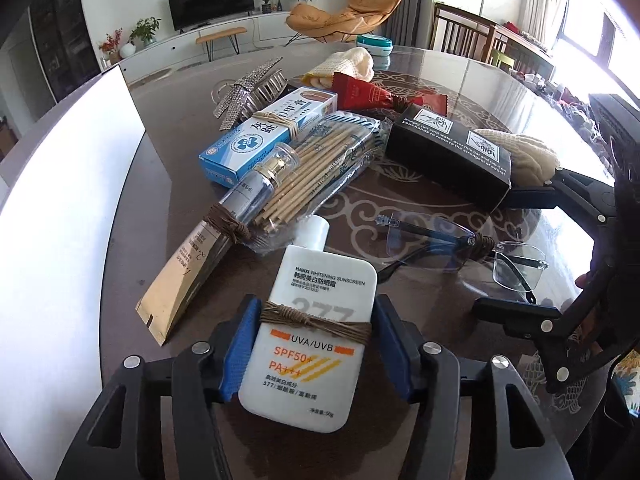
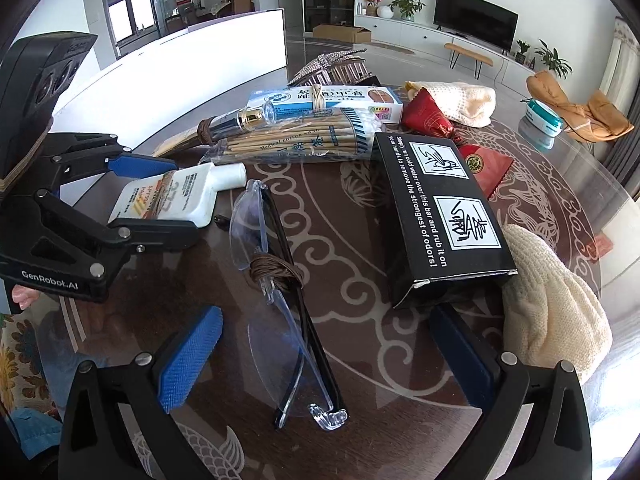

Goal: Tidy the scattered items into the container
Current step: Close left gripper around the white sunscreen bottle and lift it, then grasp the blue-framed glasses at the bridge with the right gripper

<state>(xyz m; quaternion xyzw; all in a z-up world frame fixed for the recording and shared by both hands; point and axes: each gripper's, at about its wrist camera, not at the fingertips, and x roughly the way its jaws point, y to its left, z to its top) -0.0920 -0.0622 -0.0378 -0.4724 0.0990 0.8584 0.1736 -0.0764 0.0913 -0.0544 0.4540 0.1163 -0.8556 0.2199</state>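
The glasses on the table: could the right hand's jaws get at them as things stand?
Probably yes. The right gripper stands open with the glasses lying uncovered between its jaws; the black box sits off to one side, seemingly clear.

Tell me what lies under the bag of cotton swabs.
The cotton swab bag rests partly on the glass tabletop, and its far end leans on the blue medicine box. A gold-capped bottle lies on it. Anything directly beneath is covered.
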